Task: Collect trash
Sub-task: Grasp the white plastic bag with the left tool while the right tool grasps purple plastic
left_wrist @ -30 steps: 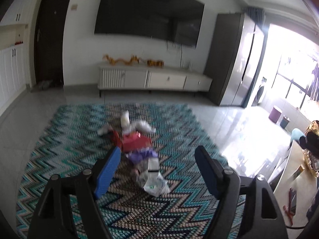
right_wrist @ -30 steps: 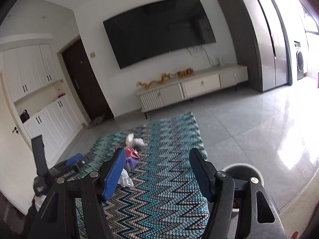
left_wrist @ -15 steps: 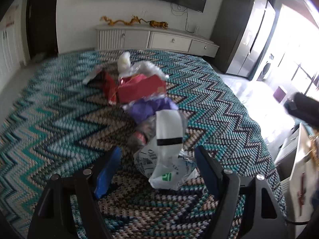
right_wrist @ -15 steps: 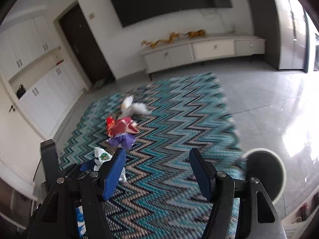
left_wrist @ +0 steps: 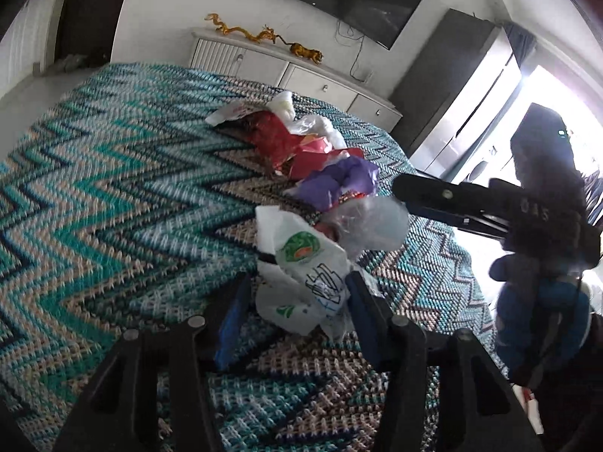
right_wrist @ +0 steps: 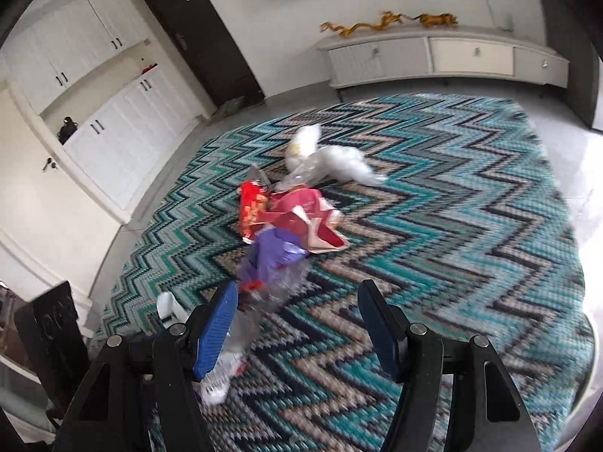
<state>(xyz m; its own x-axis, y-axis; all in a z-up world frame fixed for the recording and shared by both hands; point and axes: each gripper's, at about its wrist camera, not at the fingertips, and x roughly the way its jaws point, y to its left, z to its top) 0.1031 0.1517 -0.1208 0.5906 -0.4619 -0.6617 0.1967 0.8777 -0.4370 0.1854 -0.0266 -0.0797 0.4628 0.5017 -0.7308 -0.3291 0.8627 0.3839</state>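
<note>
A pile of trash lies on the zigzag rug [left_wrist: 113, 203]: a white plastic bag with a green logo [left_wrist: 301, 275], a clear plastic wrapper [left_wrist: 369, 222], purple paper [left_wrist: 335, 180], red paper [left_wrist: 286, 139] and white bags [left_wrist: 320, 128]. My left gripper [left_wrist: 297, 320] is low over the rug with its jaws closing. The white bag sits between them, touching the right finger, with a gap at the left pad. My right gripper [right_wrist: 297, 324] is open over the clear wrapper [right_wrist: 279, 282], nothing gripped. In the left wrist view the right gripper [left_wrist: 405, 199] reaches in from the right beside the clear wrapper.
A white TV cabinet [right_wrist: 433, 56] with golden ornaments stands against the far wall under a wall TV. A dark door [right_wrist: 199, 30] and white cupboards [right_wrist: 124, 120] are at the left, a tall grey fridge [left_wrist: 463, 86] at the right. Tiled floor surrounds the rug.
Both grippers came down and forward to the trash pile. The left jaws narrowed around the white bag. The right gripper swung left and now shows in the left wrist view.
</note>
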